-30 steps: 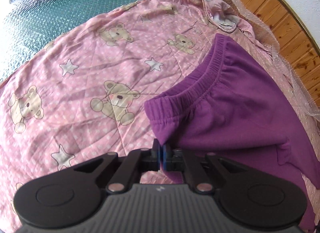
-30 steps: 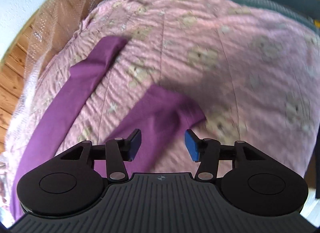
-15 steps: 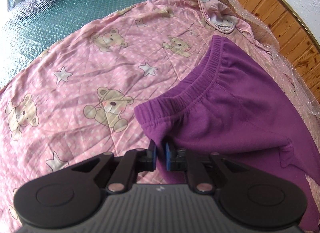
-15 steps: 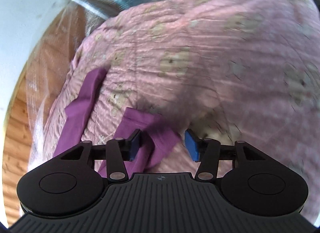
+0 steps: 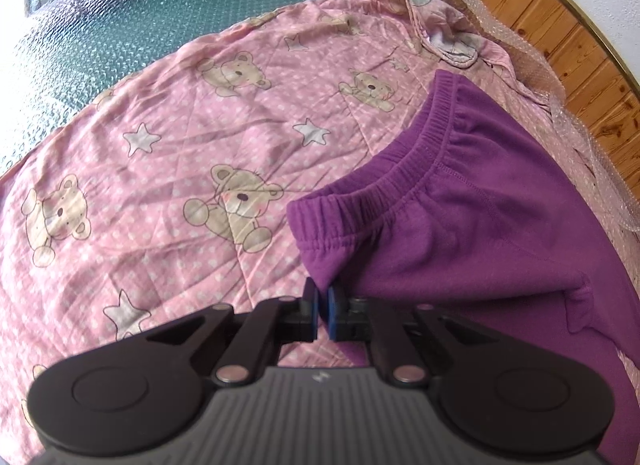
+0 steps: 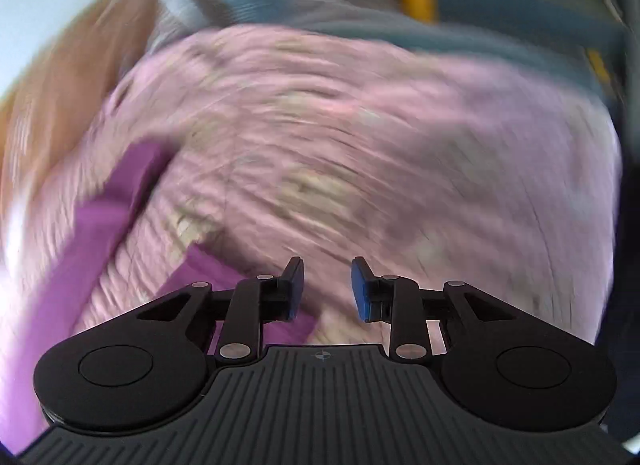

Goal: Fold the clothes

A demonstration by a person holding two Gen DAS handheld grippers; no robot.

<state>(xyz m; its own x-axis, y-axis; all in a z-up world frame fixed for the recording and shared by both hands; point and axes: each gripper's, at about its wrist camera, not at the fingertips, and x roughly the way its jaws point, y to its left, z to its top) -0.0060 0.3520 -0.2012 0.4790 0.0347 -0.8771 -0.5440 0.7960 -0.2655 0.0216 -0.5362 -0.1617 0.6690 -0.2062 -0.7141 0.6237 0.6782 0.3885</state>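
The left gripper (image 5: 322, 307) pinches the waistband corner of the purple trousers (image 5: 480, 225), which spread ahead to its right on the bedspread (image 5: 160, 185). The right gripper (image 6: 326, 289) hangs open, empty, a trouser leg at its left. Next, probably, it must grasp that leg.
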